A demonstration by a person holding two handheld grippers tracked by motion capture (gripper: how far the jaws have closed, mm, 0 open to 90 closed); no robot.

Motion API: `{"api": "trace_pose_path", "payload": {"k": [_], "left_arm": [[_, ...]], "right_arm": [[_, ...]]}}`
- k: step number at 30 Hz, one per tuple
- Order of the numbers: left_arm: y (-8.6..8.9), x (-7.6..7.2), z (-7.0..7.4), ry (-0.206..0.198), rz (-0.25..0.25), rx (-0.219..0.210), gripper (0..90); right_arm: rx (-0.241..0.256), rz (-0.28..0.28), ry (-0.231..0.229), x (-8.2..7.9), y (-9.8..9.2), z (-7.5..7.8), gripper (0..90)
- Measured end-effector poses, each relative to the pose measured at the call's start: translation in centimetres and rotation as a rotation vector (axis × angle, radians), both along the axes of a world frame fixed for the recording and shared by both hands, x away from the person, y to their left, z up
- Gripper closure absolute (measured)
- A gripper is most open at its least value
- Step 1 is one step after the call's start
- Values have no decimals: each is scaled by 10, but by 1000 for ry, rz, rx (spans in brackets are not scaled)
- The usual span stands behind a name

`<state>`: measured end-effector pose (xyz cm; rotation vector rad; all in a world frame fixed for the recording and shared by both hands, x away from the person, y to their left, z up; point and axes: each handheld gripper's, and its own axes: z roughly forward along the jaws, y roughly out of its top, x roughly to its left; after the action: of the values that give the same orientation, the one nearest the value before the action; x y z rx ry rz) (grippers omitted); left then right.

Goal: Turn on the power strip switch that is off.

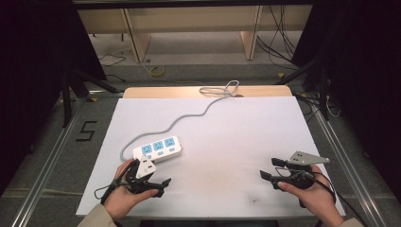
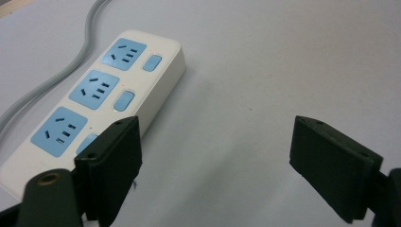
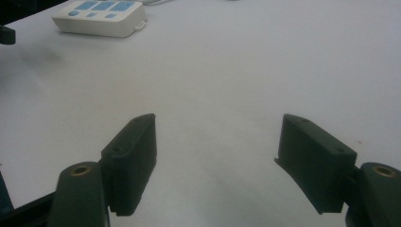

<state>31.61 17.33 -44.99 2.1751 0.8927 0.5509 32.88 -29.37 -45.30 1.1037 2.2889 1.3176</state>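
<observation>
A white power strip [image 1: 158,149] with three blue sockets lies left of the middle of the white table [image 1: 227,137]. Its grey cable [image 1: 189,117] winds away to the table's far edge. My left gripper [image 1: 162,187] sits just in front of the strip, held in a hand, open and empty. In the left gripper view the power strip [image 2: 104,90] lies beside the left jaw, and the left gripper [image 2: 215,139] has bare table between its jaws. My right gripper [image 1: 270,169] rests at the front right, open and empty. The right gripper view has the right gripper [image 3: 217,130] over bare table, with the power strip [image 3: 101,16] far off.
The cable ends in a loose loop [image 1: 226,89] on the wooden strip at the table's far edge. Metal frame rails [image 1: 340,156] run along both sides. A floor mark shaped like a 5 [image 1: 86,131] lies to the left. Shelving legs and loose cables stand beyond the table.
</observation>
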Motion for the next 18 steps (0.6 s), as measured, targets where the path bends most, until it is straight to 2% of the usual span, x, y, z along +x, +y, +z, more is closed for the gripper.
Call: {"api": "trace_pose_path", "payload": {"k": [4, 9, 11, 14, 15, 16, 18], "left_arm": [[1, -1, 1, -15, 2, 17, 216], [4, -2, 3, -18, 21, 12, 362], [6, -2, 6, -29, 32, 23, 482], [8, -2, 10, -36, 48, 18, 718], [10, -2, 12, -35, 49, 21, 718], [11, -2, 12, -36, 53, 18, 860], [13, -2, 15, -32, 59, 19, 895]], "right_arm": [[-1, -2, -2, -1, 0, 0, 293], [-1, -1, -3, -1, 1, 1, 293], [-1, -1, -2, -1, 1, 1, 293], [1, -1, -3, -1, 1, 1, 293], [1, -1, -3, -1, 1, 1, 293], [1, 0, -4, -1, 1, 1, 293], [0, 2, -5, -1, 1, 1, 293]]}}
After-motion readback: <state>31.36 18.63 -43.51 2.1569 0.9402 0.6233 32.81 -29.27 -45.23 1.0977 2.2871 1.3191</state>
